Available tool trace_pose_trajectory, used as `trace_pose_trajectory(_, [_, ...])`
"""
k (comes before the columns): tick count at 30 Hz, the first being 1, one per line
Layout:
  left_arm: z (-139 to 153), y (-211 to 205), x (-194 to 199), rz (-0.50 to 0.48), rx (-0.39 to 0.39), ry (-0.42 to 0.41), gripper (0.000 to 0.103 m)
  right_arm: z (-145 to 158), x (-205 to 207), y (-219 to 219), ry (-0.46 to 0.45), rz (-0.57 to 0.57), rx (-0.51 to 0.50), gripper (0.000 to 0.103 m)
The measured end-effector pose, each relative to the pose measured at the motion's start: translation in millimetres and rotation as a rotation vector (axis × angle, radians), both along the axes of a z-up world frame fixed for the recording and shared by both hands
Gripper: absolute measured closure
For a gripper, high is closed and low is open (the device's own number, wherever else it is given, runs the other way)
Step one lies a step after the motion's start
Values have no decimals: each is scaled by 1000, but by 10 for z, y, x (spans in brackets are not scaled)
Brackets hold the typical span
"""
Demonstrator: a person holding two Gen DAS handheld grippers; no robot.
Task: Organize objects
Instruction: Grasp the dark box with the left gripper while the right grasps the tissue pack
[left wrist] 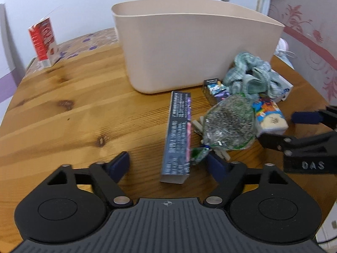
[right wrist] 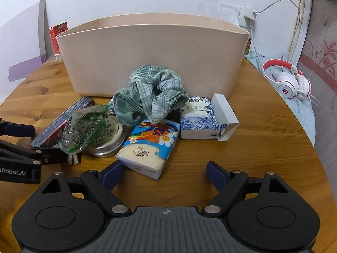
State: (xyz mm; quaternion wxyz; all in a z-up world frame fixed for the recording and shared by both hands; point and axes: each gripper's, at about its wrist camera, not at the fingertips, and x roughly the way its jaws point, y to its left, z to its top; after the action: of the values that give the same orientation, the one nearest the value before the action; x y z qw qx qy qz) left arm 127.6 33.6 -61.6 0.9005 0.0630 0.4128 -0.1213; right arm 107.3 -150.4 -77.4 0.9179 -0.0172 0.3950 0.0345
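A beige plastic bin (left wrist: 189,48) (right wrist: 151,57) stands on the round wooden table (left wrist: 73,109). In front of it lies a pile: a long dark box (left wrist: 178,135) (right wrist: 63,118), a clear bag of seeds (left wrist: 229,122) (right wrist: 88,126), a cartoon tissue pack (left wrist: 269,116) (right wrist: 151,145), a green checked cloth (left wrist: 250,76) (right wrist: 149,92), a blue-and-white tissue pack (right wrist: 198,118), a white box (right wrist: 225,116) and a round tin (right wrist: 109,141). My left gripper (left wrist: 168,164) is open, its fingers either side of the dark box's near end. My right gripper (right wrist: 164,172) is open just before the cartoon tissue pack.
A red carton (left wrist: 44,42) stands at the table's far left edge. Pink-and-white headphones (right wrist: 288,82) lie on bedding past the right edge. A small colourful box (left wrist: 217,88) sits by the bin. Wooden clothespins (left wrist: 198,126) lie under the seed bag. Wall sockets and a cable are behind the bin.
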Motion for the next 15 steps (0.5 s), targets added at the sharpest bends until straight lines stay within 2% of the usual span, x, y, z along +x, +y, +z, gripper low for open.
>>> trace_pose_trajectory(5, [33,27,-41,-52,7,0,47,-1,-4,46,-18,-3,3,27])
trace_pose_trajectory(8, [27,53,-62,-68,-9,-8,57,6,-18,52,-25,-2,10,37])
trace_pose_trajectory(11, [29,58,-68,-76,-16,-15,74,21,-34,44,-31,-12,24,52])
trace_pose_trajectory(15, [23,74,-74,-79,-17,-17,78,34,-67,34,-32,-19,30,77])
